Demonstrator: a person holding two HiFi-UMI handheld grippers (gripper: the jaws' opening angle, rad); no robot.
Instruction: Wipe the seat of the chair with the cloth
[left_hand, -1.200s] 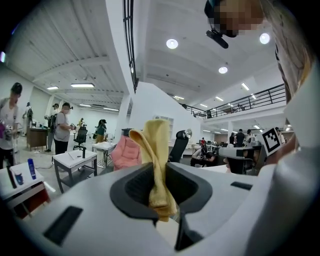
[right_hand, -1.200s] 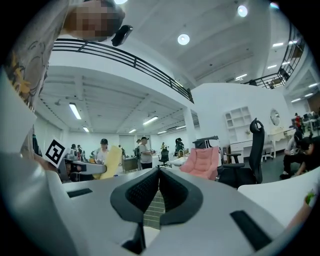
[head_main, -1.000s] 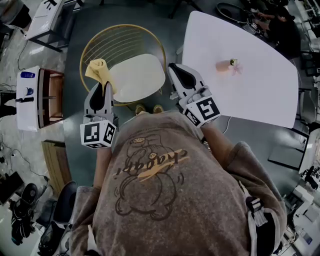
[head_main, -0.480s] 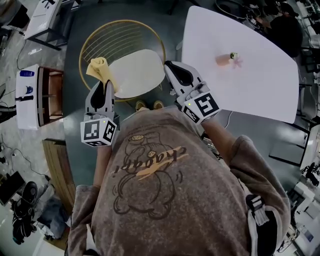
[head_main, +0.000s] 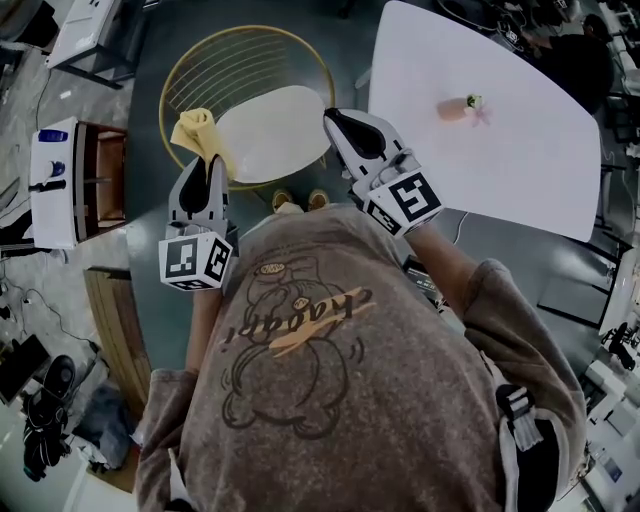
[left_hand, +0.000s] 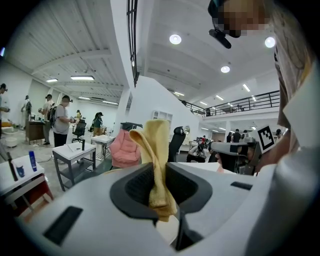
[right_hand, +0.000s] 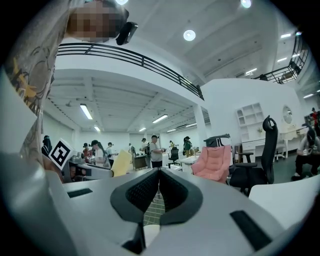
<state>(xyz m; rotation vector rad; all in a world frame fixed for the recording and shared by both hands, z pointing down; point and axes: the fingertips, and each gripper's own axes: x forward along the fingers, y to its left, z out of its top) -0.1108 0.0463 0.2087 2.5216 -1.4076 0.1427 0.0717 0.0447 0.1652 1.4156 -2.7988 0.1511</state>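
A round gold wire chair (head_main: 190, 75) with a cream seat (head_main: 268, 132) stands below me. My left gripper (head_main: 208, 160) is shut on a yellow cloth (head_main: 197, 134), which bunches up past its tips over the seat's left edge. In the left gripper view the cloth (left_hand: 157, 162) is pinched between the black pads and stands upright. My right gripper (head_main: 340, 118) hovers at the seat's right edge, shut with nothing in it; its pads (right_hand: 148, 189) meet in the right gripper view (right_hand: 159, 172).
A white table (head_main: 500, 150) with a small pink object (head_main: 455, 106) stands to the right. A white and wood cabinet (head_main: 75, 185) stands at the left. A pink armchair (right_hand: 214, 162) and people show far off.
Both grippers and the chair have shifted slightly up in the head view as I lean forward. The cloth stays held in the left gripper.
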